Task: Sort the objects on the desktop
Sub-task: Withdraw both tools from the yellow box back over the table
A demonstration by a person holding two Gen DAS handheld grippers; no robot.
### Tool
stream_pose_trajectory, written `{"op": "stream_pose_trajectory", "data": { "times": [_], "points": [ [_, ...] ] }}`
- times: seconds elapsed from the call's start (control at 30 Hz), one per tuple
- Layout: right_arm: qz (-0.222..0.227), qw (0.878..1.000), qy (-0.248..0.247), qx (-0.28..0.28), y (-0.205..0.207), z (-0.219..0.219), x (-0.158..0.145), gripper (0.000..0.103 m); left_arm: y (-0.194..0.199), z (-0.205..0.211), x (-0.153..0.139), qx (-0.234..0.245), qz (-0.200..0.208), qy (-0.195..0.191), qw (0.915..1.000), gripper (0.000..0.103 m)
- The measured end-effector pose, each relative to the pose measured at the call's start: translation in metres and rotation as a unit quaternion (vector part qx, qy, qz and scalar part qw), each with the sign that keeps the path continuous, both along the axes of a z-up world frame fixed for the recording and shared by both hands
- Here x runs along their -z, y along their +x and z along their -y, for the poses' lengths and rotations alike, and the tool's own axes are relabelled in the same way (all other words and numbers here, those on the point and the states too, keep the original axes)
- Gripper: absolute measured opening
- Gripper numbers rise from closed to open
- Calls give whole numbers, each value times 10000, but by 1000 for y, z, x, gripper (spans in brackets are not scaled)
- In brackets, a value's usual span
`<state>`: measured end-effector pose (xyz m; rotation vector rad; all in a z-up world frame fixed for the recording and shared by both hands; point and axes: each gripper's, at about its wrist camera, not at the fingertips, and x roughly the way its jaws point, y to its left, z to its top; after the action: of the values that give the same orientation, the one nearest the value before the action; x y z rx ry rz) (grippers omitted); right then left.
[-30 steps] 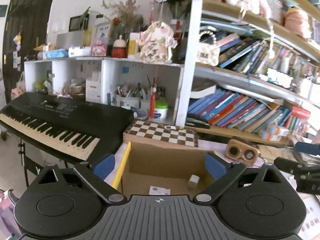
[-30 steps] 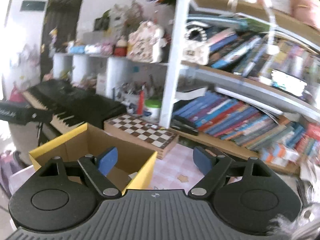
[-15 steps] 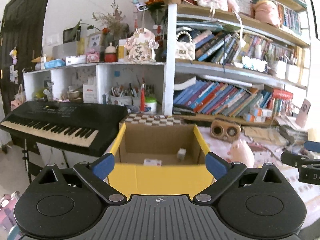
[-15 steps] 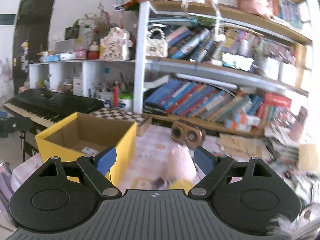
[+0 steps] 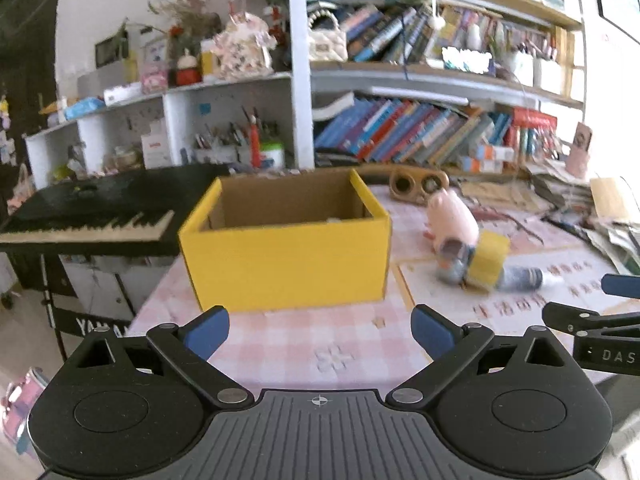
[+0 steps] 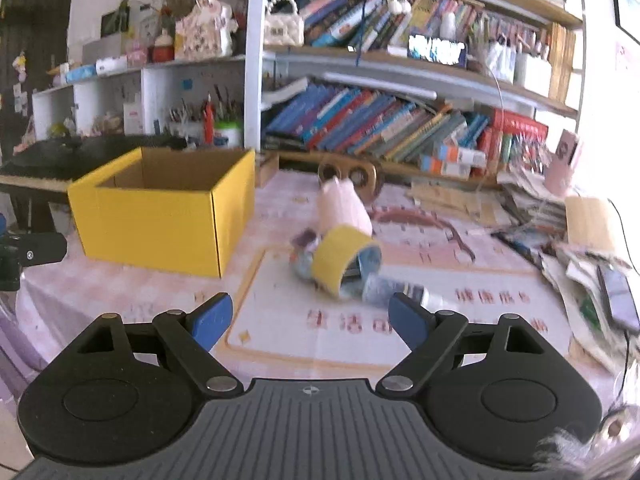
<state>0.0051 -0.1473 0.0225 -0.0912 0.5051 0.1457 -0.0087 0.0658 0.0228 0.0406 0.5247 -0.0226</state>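
Notably, one open-topped yellow cardboard box (image 5: 286, 264), one pink plush pig (image 6: 342, 206) and one yellow tape roll (image 6: 340, 261) were present; both the left gripper (image 5: 320, 330) and right gripper (image 6: 310, 318) gaped wide, empty.

Both grippers (blurred views) have seemingly pulled back from the yellow box (image 5: 286, 258).

Each claw is built of matte black plastic. The left claw (image 5: 320, 332) has a ribbed, dark grey centre plate bearing a small white crosshair mark, flanked by two rounded housings with shallow circular recesses. Angled black link arms carry silver rivets and triangular cut-outs, ending in blue fingertips (image 5: 208, 330). The right claw (image 6: 310, 318) shows the same ribbed plate, crosshair, silver rivets and blue fingertips (image 6: 408, 324). Seen from the left wrist, its side bears white letters "DAS".
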Motion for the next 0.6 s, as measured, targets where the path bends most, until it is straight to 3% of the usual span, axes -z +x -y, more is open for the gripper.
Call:
{"op": "stream_pose_trajectory", "data": {
  "times": [0.2, 0.6],
  "points": [
    [-281, 9995, -5, 115, -11, 4, 10, 84, 1, 16, 15, 455, -435, -84, 9980, 99],
    [-560, 9976, -159, 365, -22, 21, 17, 85, 10, 43, 27, 934, -731, -179, 9928, 99]
  ]
}}
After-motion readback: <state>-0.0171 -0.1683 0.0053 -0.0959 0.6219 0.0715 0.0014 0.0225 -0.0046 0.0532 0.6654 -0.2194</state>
